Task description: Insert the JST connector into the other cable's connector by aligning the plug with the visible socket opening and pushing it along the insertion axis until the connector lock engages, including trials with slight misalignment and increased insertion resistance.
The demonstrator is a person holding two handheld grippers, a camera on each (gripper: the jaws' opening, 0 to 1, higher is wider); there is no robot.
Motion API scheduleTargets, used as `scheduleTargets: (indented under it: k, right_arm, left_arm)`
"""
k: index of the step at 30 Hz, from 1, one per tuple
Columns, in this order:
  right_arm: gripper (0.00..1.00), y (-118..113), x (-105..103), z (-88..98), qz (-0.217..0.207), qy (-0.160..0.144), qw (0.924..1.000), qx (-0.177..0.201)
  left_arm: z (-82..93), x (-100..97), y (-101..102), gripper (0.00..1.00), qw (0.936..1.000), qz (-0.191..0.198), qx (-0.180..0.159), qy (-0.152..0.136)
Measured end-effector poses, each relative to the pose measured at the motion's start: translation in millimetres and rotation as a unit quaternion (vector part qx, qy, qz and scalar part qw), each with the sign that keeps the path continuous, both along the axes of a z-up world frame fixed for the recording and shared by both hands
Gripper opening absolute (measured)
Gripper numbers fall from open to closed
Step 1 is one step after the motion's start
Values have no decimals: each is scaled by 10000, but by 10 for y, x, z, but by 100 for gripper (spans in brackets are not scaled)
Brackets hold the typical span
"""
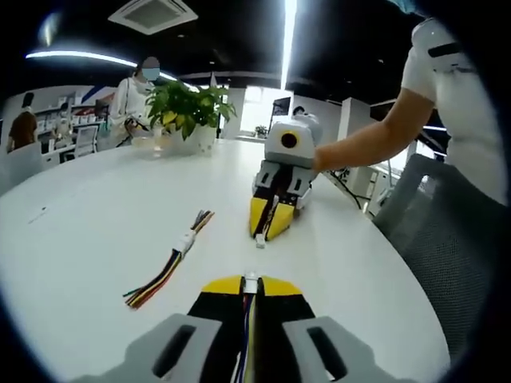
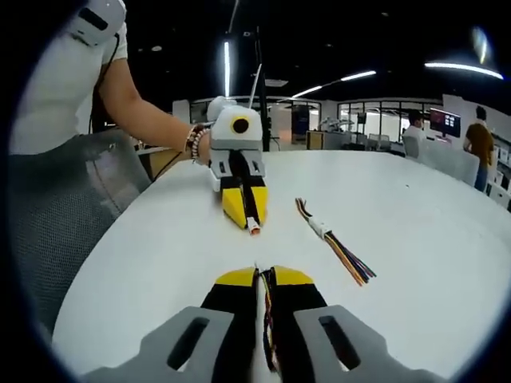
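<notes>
My left gripper (image 1: 250, 281) is shut on a bundle of coloured wires, and their white JST connector (image 1: 251, 277) pokes out past the yellow tips. Facing it across a short gap on the white table (image 1: 88, 215), my right gripper (image 1: 266, 231) is shut on the other cable, whose small white connector (image 1: 260, 240) sits at its tips. In the right gripper view, my right gripper (image 2: 263, 275) clamps its wires with a sliver of white plug (image 2: 257, 267) showing. There the left gripper (image 2: 251, 222) points back at it with its connector (image 2: 254, 230). The two connectors are apart, roughly in line.
A spare wire harness (image 1: 180, 251) with a white joined connector lies to one side, also (image 2: 327, 235). A potted plant (image 1: 188, 108) stands at the table's far side. A grey mesh chair (image 1: 443, 231) is beside the person's arm (image 1: 359, 144). People stand in the background.
</notes>
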State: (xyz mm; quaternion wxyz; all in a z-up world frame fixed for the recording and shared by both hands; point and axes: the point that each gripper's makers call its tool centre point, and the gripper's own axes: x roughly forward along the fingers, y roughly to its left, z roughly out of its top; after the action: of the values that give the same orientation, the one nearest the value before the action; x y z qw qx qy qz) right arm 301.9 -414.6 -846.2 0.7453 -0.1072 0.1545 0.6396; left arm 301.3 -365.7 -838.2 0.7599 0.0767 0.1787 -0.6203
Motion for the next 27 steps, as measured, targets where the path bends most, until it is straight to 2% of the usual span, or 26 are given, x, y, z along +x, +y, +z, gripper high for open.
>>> scheduleTargets:
  k: [8,20,27]
  right_arm:
    - [2,14,-33,45,51,-15,9999,-144]
    - [2,75,28,445,-156,-271,9995,-102]
    - [2,155,-41,530,-164,-371,9991,-136]
  left_arm:
    - [95,-17,-8,0,9992,-228,257,-196]
    - [313,-28,-58,0,9978,-340,362,-443]
    - [440,-45,-107,0,9970,-331,377,-597]
